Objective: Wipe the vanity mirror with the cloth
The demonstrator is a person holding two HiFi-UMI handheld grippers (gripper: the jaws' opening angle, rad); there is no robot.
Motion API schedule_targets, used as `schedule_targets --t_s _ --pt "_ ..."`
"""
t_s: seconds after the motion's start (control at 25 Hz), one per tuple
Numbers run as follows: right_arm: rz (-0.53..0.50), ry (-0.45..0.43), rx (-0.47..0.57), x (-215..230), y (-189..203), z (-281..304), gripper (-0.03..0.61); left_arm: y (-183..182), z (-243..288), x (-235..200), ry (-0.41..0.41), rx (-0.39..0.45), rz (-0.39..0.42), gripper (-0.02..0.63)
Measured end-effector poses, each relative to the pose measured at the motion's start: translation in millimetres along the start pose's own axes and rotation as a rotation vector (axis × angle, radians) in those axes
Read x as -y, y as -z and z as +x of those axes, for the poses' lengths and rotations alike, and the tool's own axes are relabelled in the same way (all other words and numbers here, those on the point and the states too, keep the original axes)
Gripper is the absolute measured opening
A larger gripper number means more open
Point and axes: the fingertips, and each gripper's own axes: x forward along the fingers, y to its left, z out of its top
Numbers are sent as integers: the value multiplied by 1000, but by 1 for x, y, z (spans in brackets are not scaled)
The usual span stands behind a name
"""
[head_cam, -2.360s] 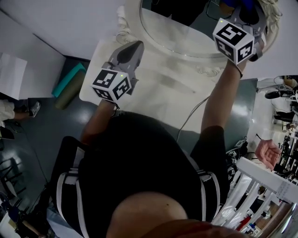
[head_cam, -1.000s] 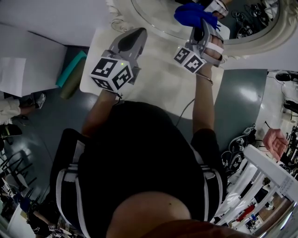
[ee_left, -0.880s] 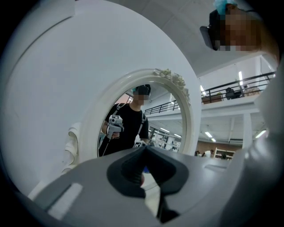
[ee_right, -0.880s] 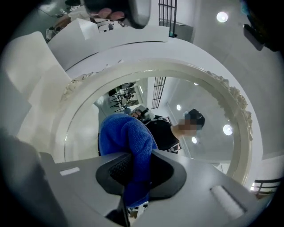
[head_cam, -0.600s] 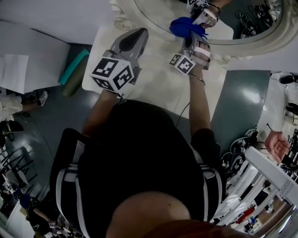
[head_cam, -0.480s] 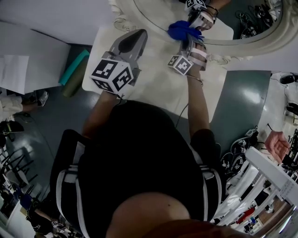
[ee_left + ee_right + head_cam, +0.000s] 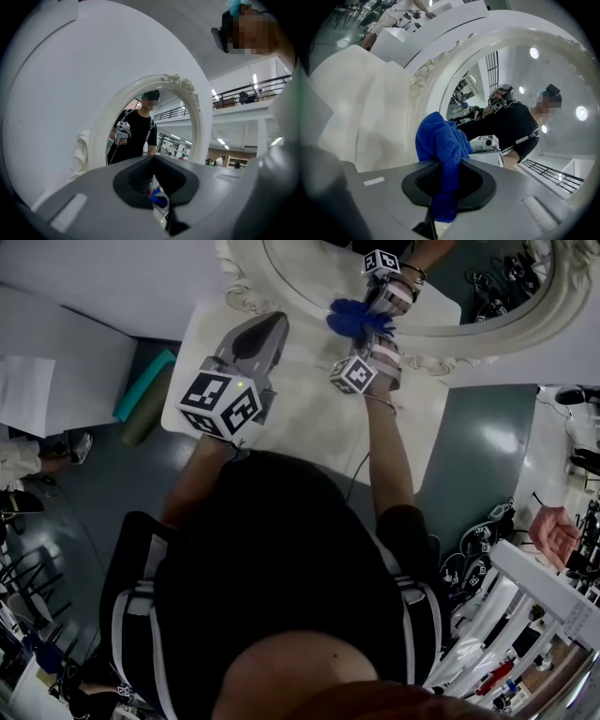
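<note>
The oval vanity mirror (image 7: 309, 273) in its white carved frame (image 7: 246, 289) stands at the back of the table. My right gripper (image 7: 368, 332) is shut on a bunched blue cloth (image 7: 353, 317), held at the glass's lower edge just above the frame. In the right gripper view the cloth (image 7: 440, 140) rises from the shut jaws of that gripper (image 7: 442, 177), before the mirror glass (image 7: 511, 79) and its frame (image 7: 436, 70). My left gripper (image 7: 270, 327) hovers shut over the table, left of the cloth and pointing at the mirror (image 7: 150, 122). Nothing is held in the left gripper (image 7: 153, 169).
The white vanity tabletop (image 7: 309, 418) carries a thin cable (image 7: 361, 460) running towards me. A teal object (image 7: 141, 390) lies on the floor at the left. At the right stand a white rack (image 7: 534, 587) and another person's hand (image 7: 553, 529).
The right gripper has carried the blue cloth from the mirror's upper right down and left to its lower edge. The left gripper has stayed almost still.
</note>
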Motion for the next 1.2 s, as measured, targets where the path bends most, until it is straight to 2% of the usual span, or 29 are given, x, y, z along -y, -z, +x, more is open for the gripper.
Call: schedule_targets --t_s 0.16,0.28,0.44,0.56,0.8,1.0,1.2 --pt "-10 -20 19 -1 0 0 55 -4 -2 4 18 15 0 9" --pt "-55 -25 25 5 -1 -4 63 -7 -3 10 36 28 3 9" --pt "-98 66 106 36 -21 -38 69 -6 -5 9 48 29 4 9" --pt "-137 187 195 90 -46 -87 69 -7 -7 9 48 31 0 9" --pt "-173 492 348 238 -96 -194 69 -4 -5 13 57 36 -6 9" --pt "-199 672 339 345 -103 -238 69 -8 -7 16 63 47 -6 9" --pt "-181 746 290 400 -91 -244 69 -8 -7 20 65 53 -12 9"
